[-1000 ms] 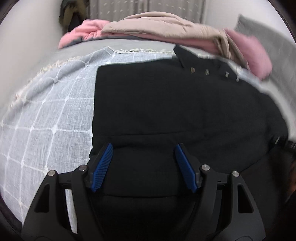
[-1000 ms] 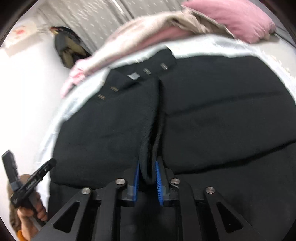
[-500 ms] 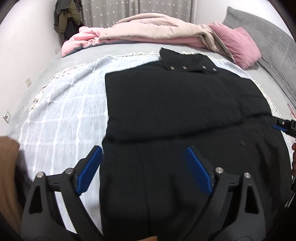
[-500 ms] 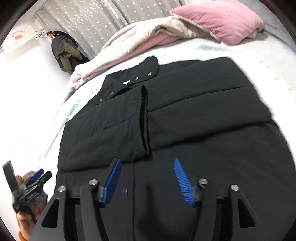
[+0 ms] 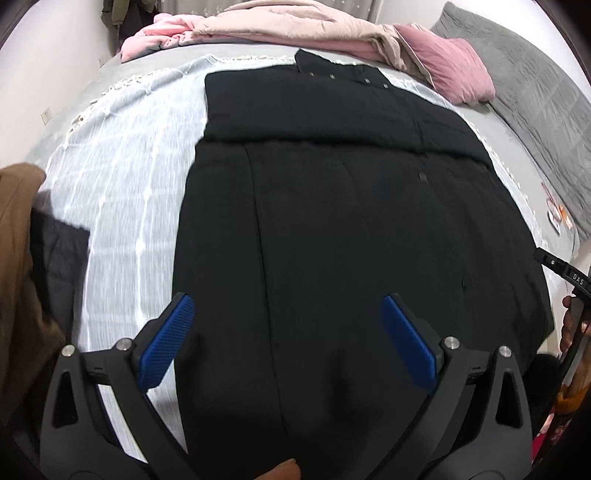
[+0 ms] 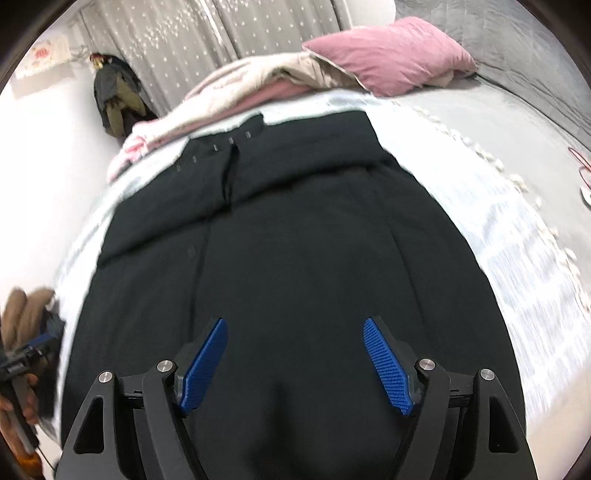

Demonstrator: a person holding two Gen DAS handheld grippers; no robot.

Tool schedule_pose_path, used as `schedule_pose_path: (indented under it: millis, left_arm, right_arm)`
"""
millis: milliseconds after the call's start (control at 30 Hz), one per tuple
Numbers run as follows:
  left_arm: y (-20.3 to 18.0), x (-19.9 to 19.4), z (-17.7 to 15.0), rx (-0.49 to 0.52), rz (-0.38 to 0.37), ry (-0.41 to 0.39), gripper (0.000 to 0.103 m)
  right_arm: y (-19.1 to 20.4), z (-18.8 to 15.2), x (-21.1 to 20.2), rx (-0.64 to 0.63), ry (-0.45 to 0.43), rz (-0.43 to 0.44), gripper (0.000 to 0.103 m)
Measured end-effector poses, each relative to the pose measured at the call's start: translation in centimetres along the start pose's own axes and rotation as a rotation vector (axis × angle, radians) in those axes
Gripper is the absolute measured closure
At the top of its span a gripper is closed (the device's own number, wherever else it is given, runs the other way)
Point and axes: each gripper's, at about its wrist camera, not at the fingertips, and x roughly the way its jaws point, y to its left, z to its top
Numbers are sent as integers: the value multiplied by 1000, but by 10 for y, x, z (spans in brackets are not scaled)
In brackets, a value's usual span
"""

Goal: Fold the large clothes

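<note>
Black coat flat on checked throw on bed, sleeves folded across chest

Left gripper, right gripper: fingers spreading, nothing between

Risk: thick padding springs open, sleeve fold slips when hem lifted; uneven pinch skews fold

Room: throw bare both sides; duvet pile, pink pillow just beyond collar

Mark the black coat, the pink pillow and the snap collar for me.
black coat (image 5: 351, 221), left wrist view, middle of its body.
pink pillow (image 6: 391, 55), right wrist view, centre of its top face.
snap collar (image 5: 343, 72), left wrist view, strip with the snaps.
</note>
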Motion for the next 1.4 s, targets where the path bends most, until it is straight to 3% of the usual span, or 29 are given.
schedule_pose_path:
  millis: [200,300,467,633,800,967,1233,1333,1400]
  left_arm:
    - [1,-3,-32,-2,8,64,2]
    - [10,-6,-42,-18,11,101,2]
    - [35,-13,-57,-91,-91,158,2]
    - [52,-13,-75,-140,-123,182,2]
    - [63,7,-90,-230,-261,262,2]
    - [67,11,-96,-275,-291,267,2]
    - [62,12,-101,-223,-324,313,2]
    - [54,10,-106,-189,-376,341,2]
    - [51,8,-110,-194,-432,346,3]
  right_arm:
    - [-22,-36,-18,-24,24,-47,25]
    - [-37,-46,-31,-33,49,-17,25]
    - [-83,-52,-57,12,89,96,25]
    - [-138,-53,-65,140,91,143,25]
    - [-170,-62,-49,250,115,215,25]
    - [-177,-67,-29,249,100,76,25]
    - [-178,-73,-26,230,80,40,26]
    - [-161,-81,-26,171,133,-5,27]
    - [-148,-87,-29,146,145,8,34]
